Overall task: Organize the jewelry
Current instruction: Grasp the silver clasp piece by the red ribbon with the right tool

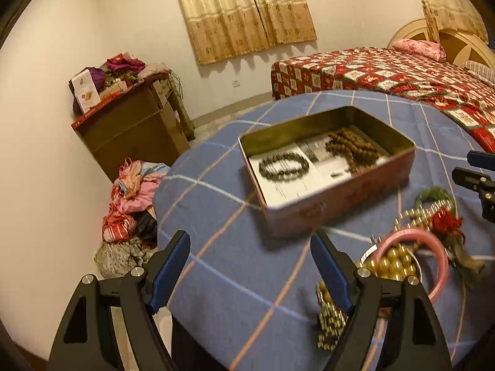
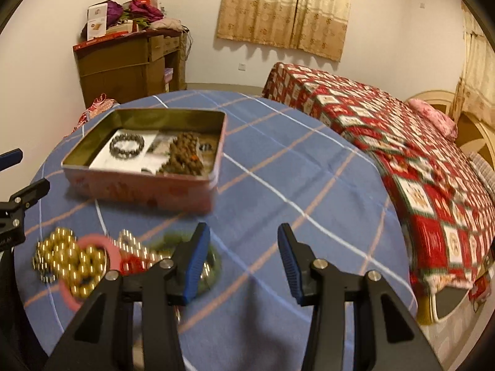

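- Pink tin [image 1: 334, 198] open, no lid on it, on the blue checked counter [image 1: 235, 278]; landmark for everything below.
- Inside the tin: dark bead bracelet [image 1: 284, 165] lying flat on paper at its left end, brown bead string [image 1: 355, 150] heaped at its right end.
- Loose pile on the counter, in front of the tin and to its right in the left wrist view: gold bead strand [image 2: 74, 266], pink bangle [image 1: 433, 266], silver bead strand [image 2: 130, 241], green beads with a red tassel [image 1: 445, 219]. All touching or overlapping.
- Left claw [image 1: 250, 269] wide open, empty, in front of the tin, just left of the pile.
- Right claw [image 2: 243, 259] wide open, empty, in front of the tin, left finger over the pile's green beads.
- Handling, judged only: gold strand looks metal, probably heavy for its bulk, limp, slippery; likely to slide through the pads unless pinched across a bunch of beads, not on one.
- Bangle rigid, smooth, light; best taken across its rim, at the side away from the gold beads.
- Tassel piece soft, likely tangled with the silver strand; may drag neighbours along.
- Orientation: bangle lying flat, no long axis. Gold strand bunched, trailing away from the tin toward the near counter edge. Tin's long axis across both views, left-right.
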The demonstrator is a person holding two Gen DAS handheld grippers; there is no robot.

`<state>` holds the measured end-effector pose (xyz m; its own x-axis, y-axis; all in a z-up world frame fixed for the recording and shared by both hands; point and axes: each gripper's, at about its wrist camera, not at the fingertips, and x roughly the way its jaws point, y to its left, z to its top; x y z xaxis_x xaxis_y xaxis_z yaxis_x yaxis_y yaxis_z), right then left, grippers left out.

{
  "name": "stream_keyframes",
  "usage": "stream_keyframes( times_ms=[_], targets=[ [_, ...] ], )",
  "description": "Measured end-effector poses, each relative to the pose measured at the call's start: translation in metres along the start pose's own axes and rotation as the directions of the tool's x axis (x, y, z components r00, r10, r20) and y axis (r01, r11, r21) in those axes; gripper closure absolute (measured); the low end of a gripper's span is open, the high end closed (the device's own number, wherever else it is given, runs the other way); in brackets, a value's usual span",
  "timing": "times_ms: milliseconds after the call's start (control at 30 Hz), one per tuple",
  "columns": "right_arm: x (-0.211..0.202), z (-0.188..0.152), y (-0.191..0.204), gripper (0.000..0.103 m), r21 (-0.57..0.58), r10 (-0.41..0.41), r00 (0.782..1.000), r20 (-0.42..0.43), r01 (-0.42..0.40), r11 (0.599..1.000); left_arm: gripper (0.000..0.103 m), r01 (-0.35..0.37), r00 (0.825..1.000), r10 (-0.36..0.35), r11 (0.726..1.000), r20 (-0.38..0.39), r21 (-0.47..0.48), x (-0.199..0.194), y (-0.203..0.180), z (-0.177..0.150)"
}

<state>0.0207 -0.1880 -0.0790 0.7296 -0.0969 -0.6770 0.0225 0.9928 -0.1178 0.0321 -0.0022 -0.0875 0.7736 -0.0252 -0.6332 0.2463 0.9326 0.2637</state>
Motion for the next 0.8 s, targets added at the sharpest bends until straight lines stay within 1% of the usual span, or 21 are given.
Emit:
stream_keyframes(
  times_ms=[100, 333, 433, 533, 600, 633, 700, 800],
  targets=[
    [-0.007, -0.007, 0.000, 0.055, 0.008, 0.009, 1.000, 0.000, -0.009, 1.000, 0.023, -0.006, 1.000, 0.006, 1.000, -0.025, -0.001, -0.002, 0.001, -0.007],
    [-0.026, -0.019, 0.016, 0.055, -0.016, 0.074, 0.997, 0.008, -0.074, 0.997, 0.023, -0.025, 0.999, 0.025, 1.000, -0.030, 0.016, -0.019, -0.005, -0.018],
    [-0.032, -0.028, 0.023, 0.055, -0.029, 0.104, 0.994, -0.013, -0.105, 0.994, 0.023, -0.023, 0.998, 0.024, 1.000, -0.058, 0.020, -0.020, -0.010, -0.025],
    [-0.037, -0.035, 0.026, 0.054, -0.042, 0.107, 0.994, -0.018, -0.107, 0.993, 0.023, -0.011, 0.998, 0.012, 1.000, -0.066, 0.006, -0.026, -0.011, -0.033],
    [-0.041, -0.040, 0.026, 0.052, -0.034, 0.114, 0.993, -0.026, -0.115, 0.993, 0.023, -0.033, 0.998, 0.033, 0.999, -0.054, 0.000, -0.031, -0.010, -0.039],
    [-0.043, -0.043, 0.027, 0.052, -0.032, 0.122, 0.992, -0.029, -0.123, 0.992, 0.023, -0.033, 0.998, 0.033, 0.999, -0.050, -0.009, -0.034, -0.008, -0.042],
    [-0.044, -0.047, 0.029, 0.052, -0.030, 0.122, 0.992, -0.033, -0.123, 0.992, 0.023, -0.024, 0.998, 0.022, 0.999, -0.051, -0.027, -0.036, -0.006, -0.048],
    [-0.044, -0.054, 0.036, 0.052, -0.030, 0.127, 0.991, -0.047, -0.129, 0.991, 0.023, -0.015, 0.998, 0.012, 0.998, -0.055, -0.061, -0.037, -0.004, -0.049]
  ],
)
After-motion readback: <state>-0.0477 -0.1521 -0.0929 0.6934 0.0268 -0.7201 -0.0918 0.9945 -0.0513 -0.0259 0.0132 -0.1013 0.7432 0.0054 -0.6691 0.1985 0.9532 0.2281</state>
